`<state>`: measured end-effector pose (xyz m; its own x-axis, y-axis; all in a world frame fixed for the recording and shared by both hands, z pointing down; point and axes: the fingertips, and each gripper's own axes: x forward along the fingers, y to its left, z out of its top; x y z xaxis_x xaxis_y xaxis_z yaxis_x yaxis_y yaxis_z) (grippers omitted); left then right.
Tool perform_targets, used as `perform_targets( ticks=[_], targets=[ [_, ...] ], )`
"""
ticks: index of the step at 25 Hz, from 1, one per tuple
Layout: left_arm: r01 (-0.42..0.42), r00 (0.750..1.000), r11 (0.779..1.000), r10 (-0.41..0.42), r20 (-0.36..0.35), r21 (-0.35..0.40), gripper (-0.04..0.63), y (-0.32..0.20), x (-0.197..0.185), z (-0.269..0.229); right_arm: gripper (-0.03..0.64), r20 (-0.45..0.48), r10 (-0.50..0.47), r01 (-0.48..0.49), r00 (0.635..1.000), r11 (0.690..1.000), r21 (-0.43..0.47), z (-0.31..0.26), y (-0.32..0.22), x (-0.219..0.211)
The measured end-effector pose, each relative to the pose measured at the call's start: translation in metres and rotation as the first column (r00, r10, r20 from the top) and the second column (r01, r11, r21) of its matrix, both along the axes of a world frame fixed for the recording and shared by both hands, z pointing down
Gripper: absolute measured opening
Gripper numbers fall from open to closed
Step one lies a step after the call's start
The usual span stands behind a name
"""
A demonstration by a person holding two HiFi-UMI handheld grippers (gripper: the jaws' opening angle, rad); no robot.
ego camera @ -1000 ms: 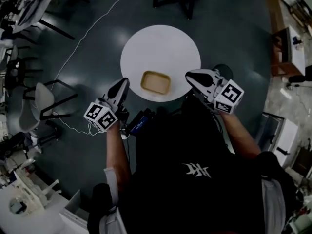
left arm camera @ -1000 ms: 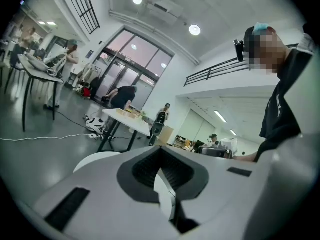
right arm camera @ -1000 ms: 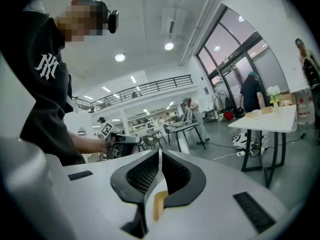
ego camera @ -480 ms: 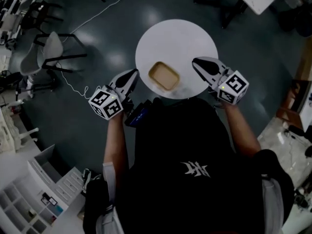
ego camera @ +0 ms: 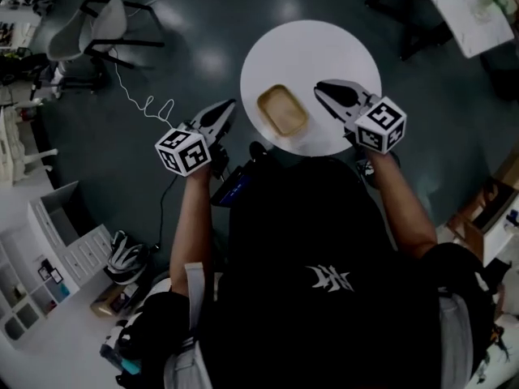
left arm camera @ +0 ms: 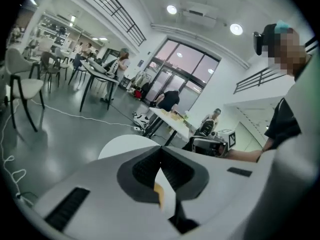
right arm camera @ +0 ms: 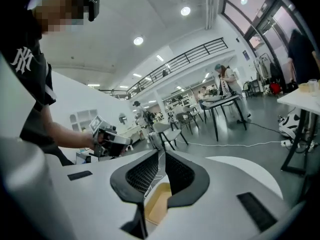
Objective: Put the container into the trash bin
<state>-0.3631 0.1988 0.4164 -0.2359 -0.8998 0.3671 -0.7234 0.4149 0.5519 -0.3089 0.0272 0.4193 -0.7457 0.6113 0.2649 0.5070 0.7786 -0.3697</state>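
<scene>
L hand-held gripper (ego camera: 227,107) clenched tight, jaws flush together, nothing pinched. It hangs over the dark floor (ego camera: 186,63), just off the L edge of the round white tabletop (ego camera: 312,51). R hand-held gripper (ego camera: 321,88) is clenched too, bar a hairline slit, also empty, and sits over the tabletop's R side.

Container (ego camera: 282,109) lies between the two: just R of the L gripper's tips, just L of the R one's, touching neither. It's on the tabletop, towards the edge nearest the person. Only bare white top separates it from the R gripper; from the L one, the tabletop rim.

Container's a shallow tan tray w/ rounded corners, open side up, looks empty. R gripper view catches it right below the jaws (right arm camera: 157,204); L gripper view gets only a tan sliver (left arm camera: 158,194).

Further out: coiled white cable (ego camera: 150,108) on the floor beyond the L gripper, grey chair (ego camera: 105,27) past that, white shelf unit (ego camera: 49,250) back L of the person. Another table (ego camera: 466,10) far off beyond the R gripper.
</scene>
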Motion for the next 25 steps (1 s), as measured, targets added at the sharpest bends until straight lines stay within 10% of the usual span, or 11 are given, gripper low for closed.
perform_targets(
  ticks=[10, 25],
  targets=[
    [0.118, 0.979, 0.989, -0.13, -0.158, -0.083, 0.005, 0.012, 0.023, 0.069, 0.107, -0.121, -0.117, 0.118, 0.986, 0.993, -0.004, 0.053, 0.021, 0.0],
    [0.148, 0.877, 0.981, -0.19, -0.442, -0.129, 0.091, 0.01, 0.031, 0.181, 0.167, -0.369, -0.027, 0.034, 0.929, 0.999, 0.015, 0.148, 0.039, -0.001]
  ],
)
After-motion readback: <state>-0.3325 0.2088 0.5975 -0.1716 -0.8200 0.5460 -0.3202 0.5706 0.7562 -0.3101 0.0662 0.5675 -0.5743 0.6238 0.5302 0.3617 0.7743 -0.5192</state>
